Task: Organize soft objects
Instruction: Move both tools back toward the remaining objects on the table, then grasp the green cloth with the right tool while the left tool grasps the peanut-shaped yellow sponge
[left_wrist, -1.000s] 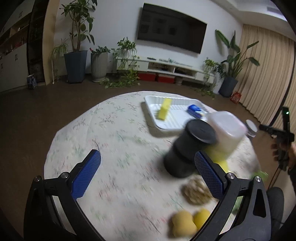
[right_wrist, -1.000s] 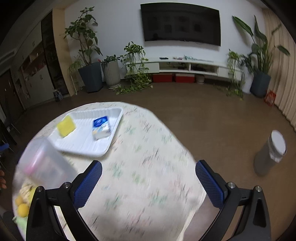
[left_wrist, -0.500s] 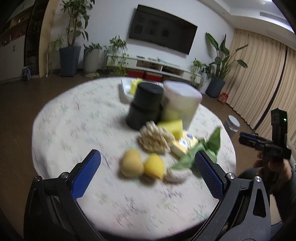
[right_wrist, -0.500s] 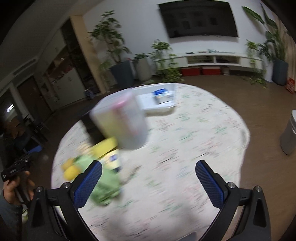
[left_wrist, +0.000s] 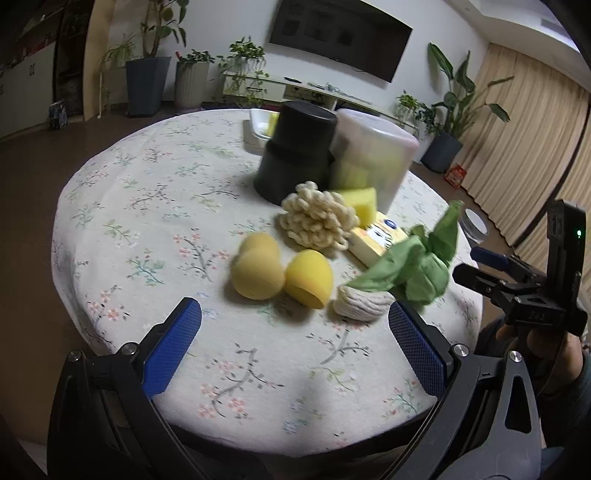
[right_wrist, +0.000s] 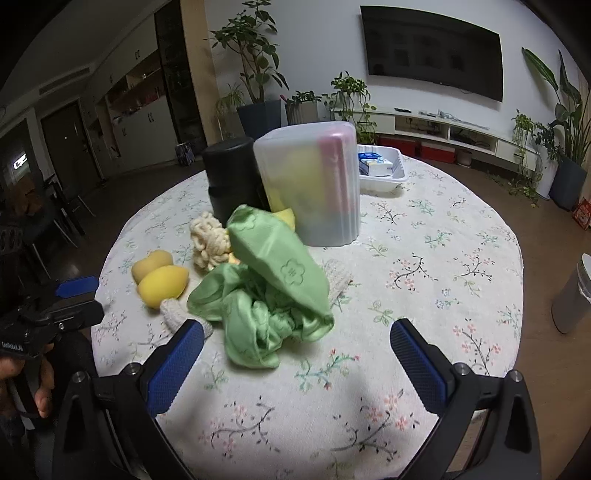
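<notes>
Both claws are wide open and hold nothing: the left claw (left_wrist: 294, 343) and the right claw (right_wrist: 295, 354) hang over the tabletop (right_wrist: 424, 295). At 12 o'clock lies a crumpled green cloth (right_wrist: 269, 295). Farther on, a cloudy tub (right_wrist: 314, 184) holds yellow and pink things. Farthest, a white tray (right_wrist: 384, 175) holds a small blue and white box.

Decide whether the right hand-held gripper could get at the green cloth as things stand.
Probably yes. The right hand-held gripper is open, and the green cloth lies directly ahead between its fingers on the table, with nothing in front of it.
</notes>
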